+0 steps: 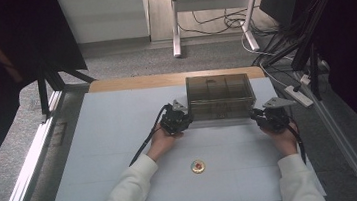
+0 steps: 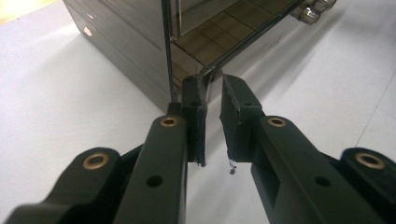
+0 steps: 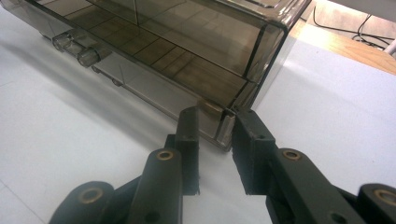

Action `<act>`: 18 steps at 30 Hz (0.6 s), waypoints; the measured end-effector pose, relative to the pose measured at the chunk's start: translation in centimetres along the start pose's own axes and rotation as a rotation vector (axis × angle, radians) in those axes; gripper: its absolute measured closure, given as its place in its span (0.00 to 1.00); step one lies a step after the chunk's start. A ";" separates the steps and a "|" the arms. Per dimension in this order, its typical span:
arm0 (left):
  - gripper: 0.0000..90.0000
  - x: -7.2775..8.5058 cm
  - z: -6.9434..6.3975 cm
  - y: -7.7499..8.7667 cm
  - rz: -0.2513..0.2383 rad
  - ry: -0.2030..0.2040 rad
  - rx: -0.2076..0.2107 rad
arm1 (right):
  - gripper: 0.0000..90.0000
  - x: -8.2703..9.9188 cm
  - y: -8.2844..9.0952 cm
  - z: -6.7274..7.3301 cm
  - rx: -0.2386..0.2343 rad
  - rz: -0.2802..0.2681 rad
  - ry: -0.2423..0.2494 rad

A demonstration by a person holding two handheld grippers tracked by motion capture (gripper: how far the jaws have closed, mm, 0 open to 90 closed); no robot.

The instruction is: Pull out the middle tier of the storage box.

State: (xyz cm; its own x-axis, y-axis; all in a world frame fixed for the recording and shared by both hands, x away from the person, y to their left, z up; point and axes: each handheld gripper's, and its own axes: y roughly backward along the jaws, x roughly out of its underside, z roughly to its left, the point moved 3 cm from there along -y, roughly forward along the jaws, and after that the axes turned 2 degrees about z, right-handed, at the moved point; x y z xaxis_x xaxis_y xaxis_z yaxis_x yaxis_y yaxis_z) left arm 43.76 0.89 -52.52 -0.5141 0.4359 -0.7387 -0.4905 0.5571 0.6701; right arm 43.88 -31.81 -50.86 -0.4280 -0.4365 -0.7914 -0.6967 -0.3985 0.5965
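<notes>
Item: drawer box (image 1: 220, 96), smoky translucent plastic, rectangular, with small clear knobs (image 3: 88, 57) on its near face. It stands on the white counter (image 1: 110, 138) toward the far edge, right of centre, long side facing the person.

Item: left gripper (image 1: 184, 117), held in the person's left hand (image 1: 163, 140), at the box's near left corner. In the left gripper view (image 2: 212, 95) its two black jaws are drawn close together, their tips at the lower corner edge of the box, which sits in the narrow gap between them; the pads pinch that corner.

Item: right gripper (image 1: 257, 116), held in the right hand (image 1: 283, 137), at the box's near right corner. In the right gripper view (image 3: 219, 122) the jaws are a little wider apart, one on each side of the clear corner post at the base; they appear to grip it, though actual pad contact is hard to make out.

Item: small round disc (image 1: 198, 166), gold rim with a red centre, lying flat on the counter near the person, between the two white sleeves (image 1: 126, 196), well apart from the box.

Item: black cable (image 1: 143, 144), trailing from the left gripper across the counter.
</notes>
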 end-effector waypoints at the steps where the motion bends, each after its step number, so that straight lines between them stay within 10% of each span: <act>1: 0.87 0.0 0.0 0.0 0.002 0.000 -0.001 | 0.80 0.0 0.0 0.0 0.000 0.000 0.001; 18: 0.88 0.2 -0.2 0.0 0.007 0.000 -0.002 | 0.81 0.0 0.2 0.1 0.001 0.005 0.008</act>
State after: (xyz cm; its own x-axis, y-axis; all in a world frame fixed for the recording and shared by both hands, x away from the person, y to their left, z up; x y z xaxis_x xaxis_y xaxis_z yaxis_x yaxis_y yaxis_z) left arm 43.50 0.82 -52.69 -0.5179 0.4397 -0.7338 -0.4881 0.5526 0.6756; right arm 43.71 -31.83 -50.80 -0.4263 -0.4451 -0.7875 -0.6952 -0.3958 0.6001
